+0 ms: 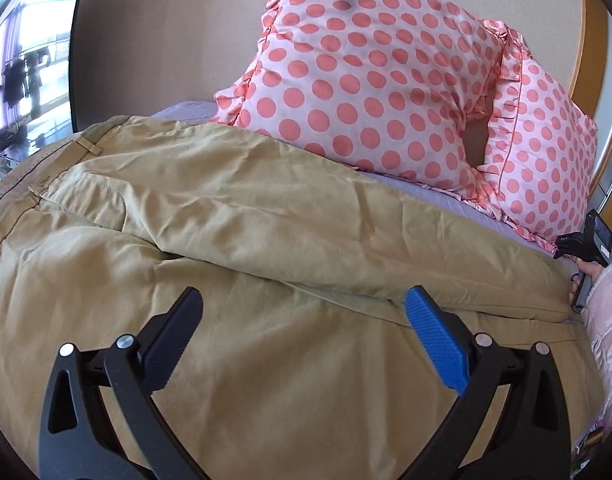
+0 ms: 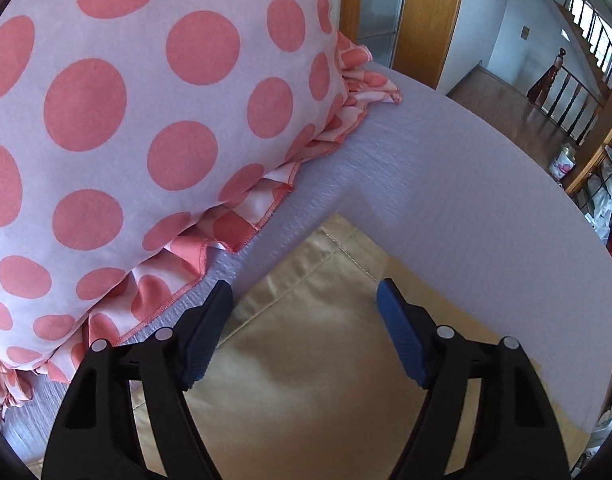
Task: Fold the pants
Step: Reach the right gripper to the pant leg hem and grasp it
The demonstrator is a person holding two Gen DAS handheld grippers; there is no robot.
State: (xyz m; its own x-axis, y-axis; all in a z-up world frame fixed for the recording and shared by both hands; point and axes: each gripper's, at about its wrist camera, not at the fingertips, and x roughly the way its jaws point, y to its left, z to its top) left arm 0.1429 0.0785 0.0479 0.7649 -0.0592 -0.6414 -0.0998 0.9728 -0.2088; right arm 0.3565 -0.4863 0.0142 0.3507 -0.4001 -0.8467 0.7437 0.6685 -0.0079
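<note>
Tan khaki pants [image 1: 234,216] lie spread on a bed, waistband at the left, one leg folded over the other toward the right. My left gripper [image 1: 304,300] is open and empty just above the middle of the legs. My right gripper [image 2: 304,292] is open and empty over the hem end of the pants [image 2: 314,344]. The right gripper also shows at the right edge of the left wrist view [image 1: 582,248], held in a hand near the leg ends.
Two pink polka-dot pillows [image 1: 370,80] [image 2: 118,128] lean at the back of the bed, close to the hems. The lilac sheet [image 2: 446,184] ends at the bed's right edge. A wooden door frame [image 2: 430,12] and stair railing [image 2: 566,92] lie beyond.
</note>
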